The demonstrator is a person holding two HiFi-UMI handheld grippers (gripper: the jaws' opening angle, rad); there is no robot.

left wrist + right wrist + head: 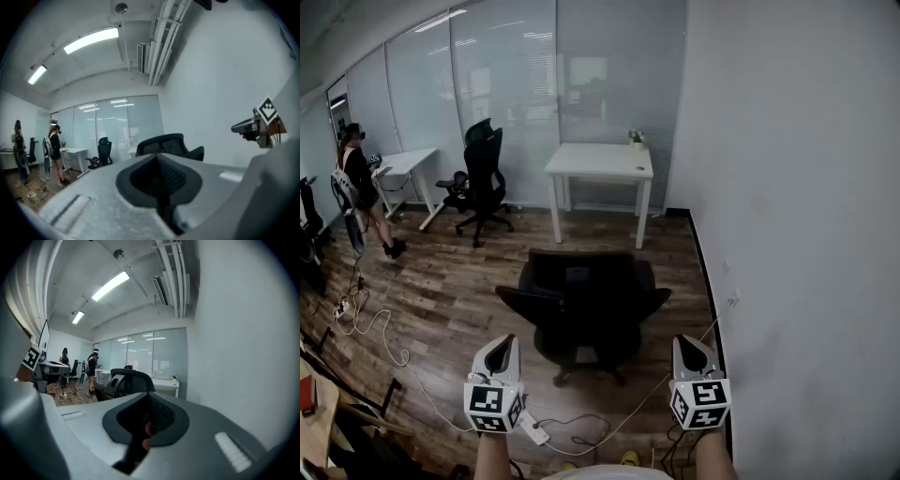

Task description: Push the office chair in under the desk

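A black office chair (581,309) stands on the wood floor with its back towards me, a short way out from the white desk (600,161) by the glass wall. My left gripper (506,341) and right gripper (682,341) are both shut and empty, held level just behind the chair, one on each side, apart from it. In the left gripper view the chair's back (168,143) rises past the shut left gripper (161,187). In the right gripper view the chair (131,380) and the desk (164,383) show beyond the shut right gripper (145,427).
A white wall (797,234) runs close along the right. A small plant (635,138) sits on the desk. At the left a person (361,187) stands by a second white desk (408,164) and a second black chair (483,178). Cables (384,337) and a power strip (534,431) lie on the floor.
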